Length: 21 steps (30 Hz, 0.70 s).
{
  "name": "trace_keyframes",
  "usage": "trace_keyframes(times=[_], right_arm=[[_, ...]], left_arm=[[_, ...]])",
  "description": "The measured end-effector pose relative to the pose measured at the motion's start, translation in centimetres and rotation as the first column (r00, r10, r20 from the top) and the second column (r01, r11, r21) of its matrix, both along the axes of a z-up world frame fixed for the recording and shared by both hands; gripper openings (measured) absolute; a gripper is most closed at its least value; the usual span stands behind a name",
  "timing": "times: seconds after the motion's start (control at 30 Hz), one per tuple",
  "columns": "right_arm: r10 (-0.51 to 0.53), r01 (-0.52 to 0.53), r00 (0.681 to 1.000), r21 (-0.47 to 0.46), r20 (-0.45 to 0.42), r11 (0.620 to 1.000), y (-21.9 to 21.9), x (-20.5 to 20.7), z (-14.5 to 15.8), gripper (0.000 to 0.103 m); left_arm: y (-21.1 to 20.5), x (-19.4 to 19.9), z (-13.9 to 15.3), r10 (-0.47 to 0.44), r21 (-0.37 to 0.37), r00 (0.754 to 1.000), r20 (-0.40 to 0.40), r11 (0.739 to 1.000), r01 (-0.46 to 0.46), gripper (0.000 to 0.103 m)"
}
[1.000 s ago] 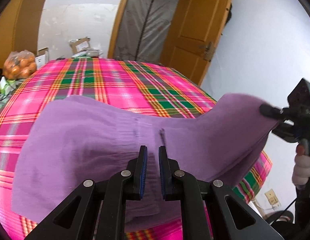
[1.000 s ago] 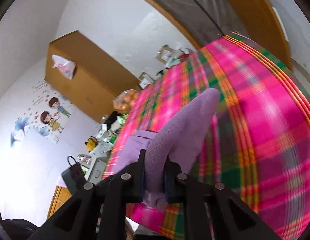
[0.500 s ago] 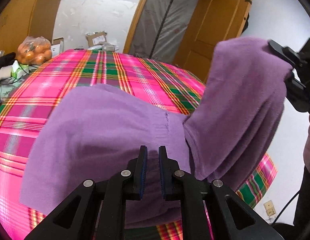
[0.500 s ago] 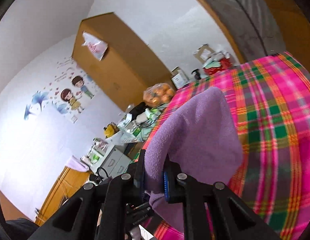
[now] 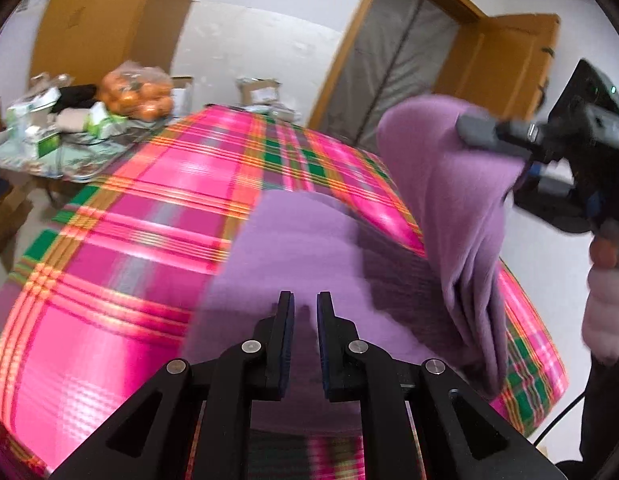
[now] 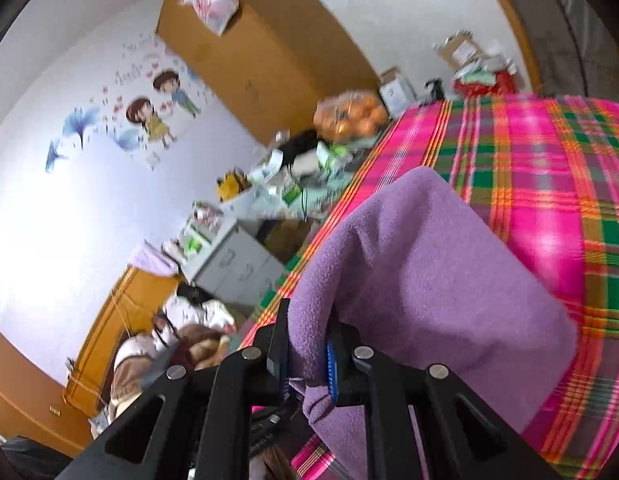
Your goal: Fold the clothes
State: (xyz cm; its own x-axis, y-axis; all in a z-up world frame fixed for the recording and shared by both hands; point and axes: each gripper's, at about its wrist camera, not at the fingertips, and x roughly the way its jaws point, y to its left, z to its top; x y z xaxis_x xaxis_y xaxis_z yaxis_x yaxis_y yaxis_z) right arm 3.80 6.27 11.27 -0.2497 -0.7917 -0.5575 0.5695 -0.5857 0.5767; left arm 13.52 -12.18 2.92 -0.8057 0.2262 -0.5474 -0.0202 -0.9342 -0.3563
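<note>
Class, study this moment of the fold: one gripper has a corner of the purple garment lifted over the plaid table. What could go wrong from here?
1. The right gripper pinches only an edge of the purple garment; it could slip out mid-fold.
2. The left gripper holds nothing, so the flat part may drag across the plaid tablecloth and bunch up.
3. The lifted part hangs in bunched pleats, so it may land creased.
</note>
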Motion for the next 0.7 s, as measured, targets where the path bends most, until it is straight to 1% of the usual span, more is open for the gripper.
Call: trace_keyframes(times=[0.1, 0.27, 0.3, 0.33, 0.37, 0.4, 0.43, 0.53, 0.6, 0.63, 0.7], right_arm=[[0.035, -0.036, 0.999, 0.038, 0.031, 0.999, -2.1, -0.5, -1.9, 0.015], [0.042, -0.043, 0.998, 0.011, 0.047, 0.999, -2.4, -0.7, -2.8, 0.018], [0.044, -0.044, 0.998, 0.005, 0.051, 0.999, -2.4, -0.7, -3.0, 0.023], [0.046, -0.046, 0.998, -0.001, 0.054, 0.999, -2.5, -0.7, -3.1, 0.03], [0.047, -0.047, 0.997, -0.006, 0.057, 0.999, -2.5, -0.8, -3.3, 0.033], [0.049, -0.048, 0.997, -0.012, 0.06, 0.999, -2.6, -0.8, -3.5, 0.037], [0.051, -0.05, 0.997, -0.017, 0.064, 0.999, -2.6, -0.9, -3.6, 0.038], [0.056, -0.054, 0.996, -0.034, 0.073, 0.998, -2.8, -1.0, -4.2, 0.038], [0.06, -0.056, 0.995, -0.045, 0.08, 0.997, -2.9, -1.0, -4.5, 0.038], [0.052, -0.048, 0.995, -0.052, 0.08, 0.998, -2.5, -1.1, -4.5, 0.038], [0.014, -0.01, 0.997, -0.065, 0.075, 0.998, -0.8, -1.4, -4.1, 0.038]], left_arm=[[-1.8, 0.7, 0.1, 0.055, 0.002, 0.998, -0.004, 0.999, -0.055, 0.012], [-4.4, 1.7, 0.5, 0.127, 0.003, 0.992, -0.012, 0.992, -0.127, 0.012], [-4.8, 1.9, 0.6, 0.134, 0.004, 0.991, -0.014, 0.991, -0.134, 0.012], [-5.1, 2.1, 0.7, 0.142, 0.006, 0.99, -0.015, 0.99, -0.142, 0.012], [-5.4, 2.3, 0.8, 0.148, 0.007, 0.989, -0.016, 0.989, -0.148, 0.012], [-5.6, 2.5, 0.9, 0.151, 0.01, 0.988, -0.018, 0.988, -0.151, 0.012], [-5.8, 2.7, 1.0, 0.154, 0.013, 0.988, -0.019, 0.988, -0.154, 0.012], [-6.2, 3.0, 1.4, 0.152, 0.034, 0.988, -0.027, 0.988, -0.151, 0.012], [-6.1, 2.9, 1.8, 0.135, 0.057, 0.99, -0.034, 0.99, -0.133, 0.012], [-5.9, 2.9, 1.9, 0.122, 0.071, 0.992, -0.039, 0.99, -0.119, 0.014], [-5.4, 2.5, 2.1, 0.087, 0.101, 0.995, -0.042, 0.991, -0.083, 0.026]])
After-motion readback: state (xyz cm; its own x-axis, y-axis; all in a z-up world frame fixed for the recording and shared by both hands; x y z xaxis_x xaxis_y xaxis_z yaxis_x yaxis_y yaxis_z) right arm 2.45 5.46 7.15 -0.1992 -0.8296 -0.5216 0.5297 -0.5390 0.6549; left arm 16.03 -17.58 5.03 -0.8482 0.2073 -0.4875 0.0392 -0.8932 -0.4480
